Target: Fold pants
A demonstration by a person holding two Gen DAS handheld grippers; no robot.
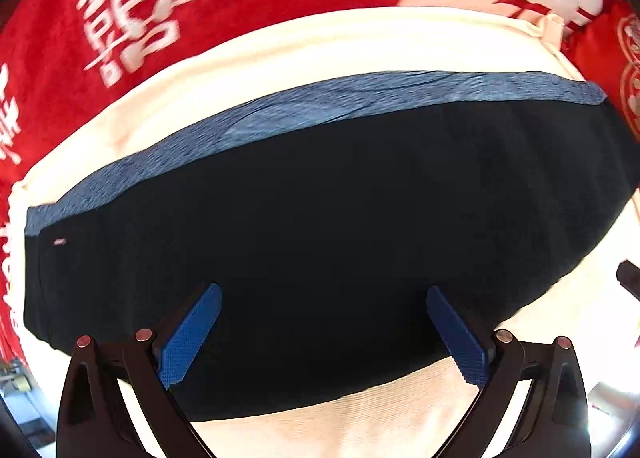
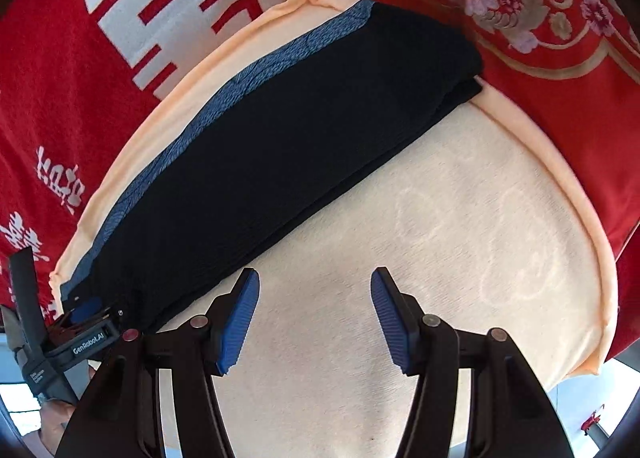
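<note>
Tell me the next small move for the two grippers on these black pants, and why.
Probably lift both clear. The pants already lie as a narrow folded bundle on the cream cloth, and the left gripper and right gripper are both open, holding nothing.

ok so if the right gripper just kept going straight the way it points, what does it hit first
Most likely the bare cream cloth. The right gripper is open with nothing between its fingers, and straight ahead lies only that cloth. The folded black pants lie off to the left of that line, though depth is hard to judge.
</note>
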